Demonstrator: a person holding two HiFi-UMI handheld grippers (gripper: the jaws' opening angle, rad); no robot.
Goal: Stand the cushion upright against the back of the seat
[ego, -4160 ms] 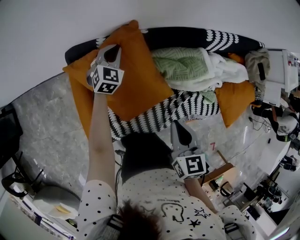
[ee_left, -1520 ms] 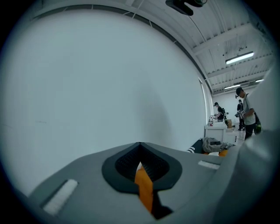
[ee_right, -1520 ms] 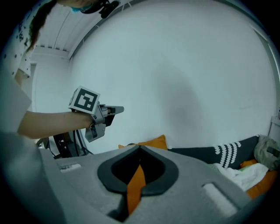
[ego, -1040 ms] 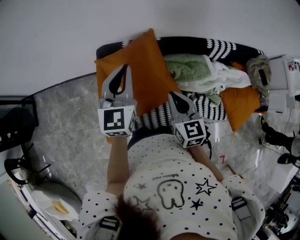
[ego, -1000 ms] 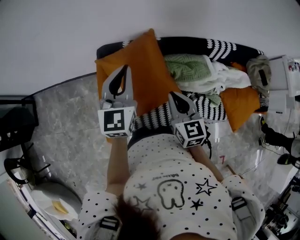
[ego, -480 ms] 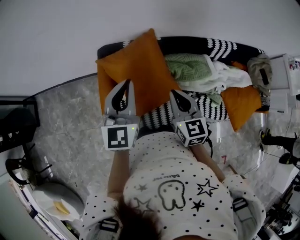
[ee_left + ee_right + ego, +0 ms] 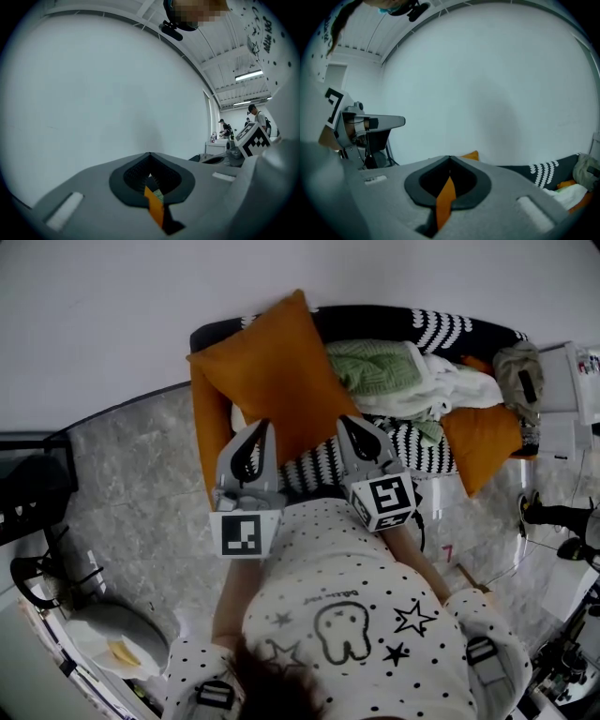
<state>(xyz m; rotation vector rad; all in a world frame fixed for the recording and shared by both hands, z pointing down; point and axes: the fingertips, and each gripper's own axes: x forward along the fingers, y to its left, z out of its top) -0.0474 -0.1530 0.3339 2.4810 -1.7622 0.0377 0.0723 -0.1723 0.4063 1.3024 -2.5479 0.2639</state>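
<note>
Pulled back toward the person, the left claw (image 7: pixel 266 425) is closed and empty, like the right claw (image 7: pixel 343 421). The orange cushion (image 7: pixel 267 376) leans tilted against the sofa back (image 7: pixel 375 320); unheld, it may slump forward.

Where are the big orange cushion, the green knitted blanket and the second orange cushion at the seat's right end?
big orange cushion (image 7: pixel 272 371): head view, middle of its face.
green knitted blanket (image 7: pixel 375 367): head view, its ribbed top.
second orange cushion (image 7: pixel 480 448): head view, centre of its visible face.
</note>
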